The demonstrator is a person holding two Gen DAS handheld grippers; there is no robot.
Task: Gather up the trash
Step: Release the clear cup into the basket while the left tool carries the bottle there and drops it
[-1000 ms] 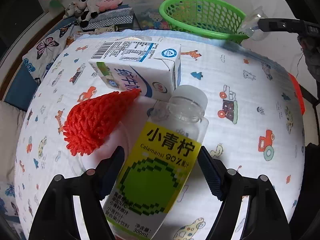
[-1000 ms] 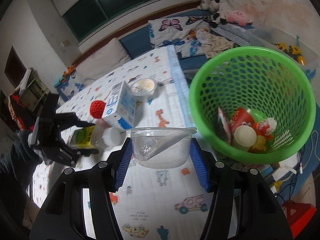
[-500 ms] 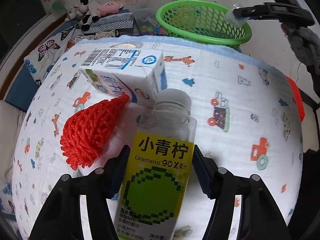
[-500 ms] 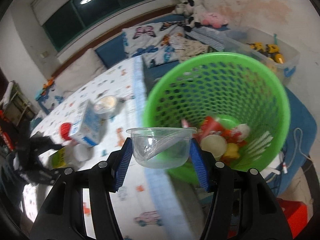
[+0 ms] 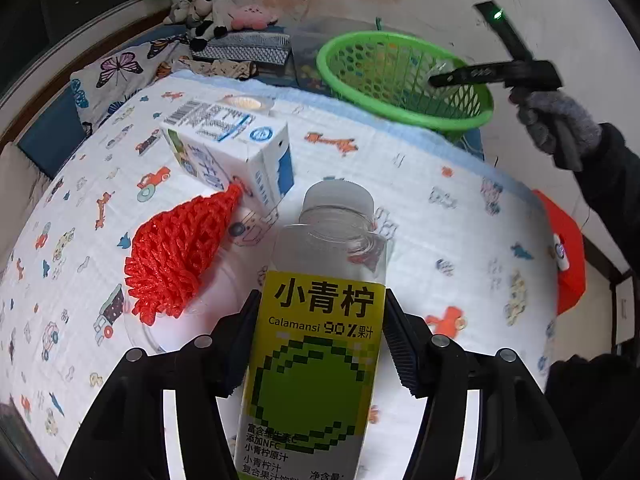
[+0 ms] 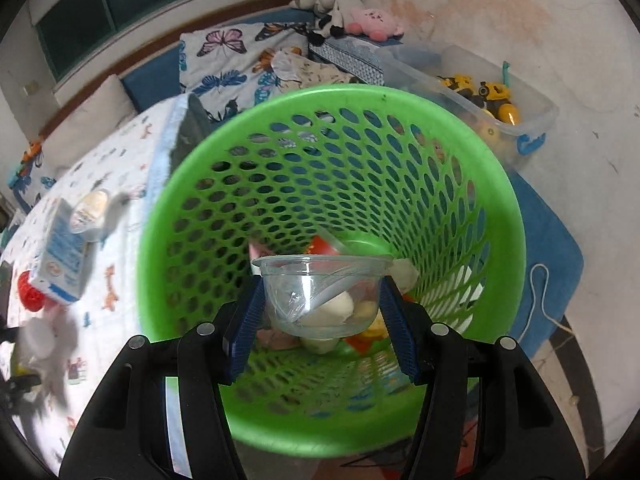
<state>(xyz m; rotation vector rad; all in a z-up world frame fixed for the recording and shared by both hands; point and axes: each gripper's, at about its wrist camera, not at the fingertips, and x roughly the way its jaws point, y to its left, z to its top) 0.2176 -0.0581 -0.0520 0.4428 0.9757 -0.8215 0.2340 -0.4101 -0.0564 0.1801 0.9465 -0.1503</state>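
Note:
My left gripper [image 5: 320,344] is shut on a clear bottle [image 5: 320,320] with a yellow-green label and white cap, held above the table. A white-blue milk carton [image 5: 236,160] and a red net [image 5: 180,252] lie on the cloth just beyond it. My right gripper [image 6: 322,304] is shut on a clear plastic cup [image 6: 322,292] and holds it over the mouth of the green basket [image 6: 192,184], which has several pieces of trash at its bottom. The basket [image 5: 404,76] also shows at the table's far edge in the left wrist view.
The table is covered with a white cartoon-print cloth [image 5: 440,208]. A small foil-lidded cup [image 6: 90,206] stands behind the carton. A clear bin of toys [image 6: 488,92] sits beside the basket. Cushions and plush toys [image 5: 212,20] lie beyond the table. A red object [image 5: 564,256] sits at the right edge.
My left gripper has closed on the bottle and raised it. My right gripper has carried the cup from beside the basket to over its opening.

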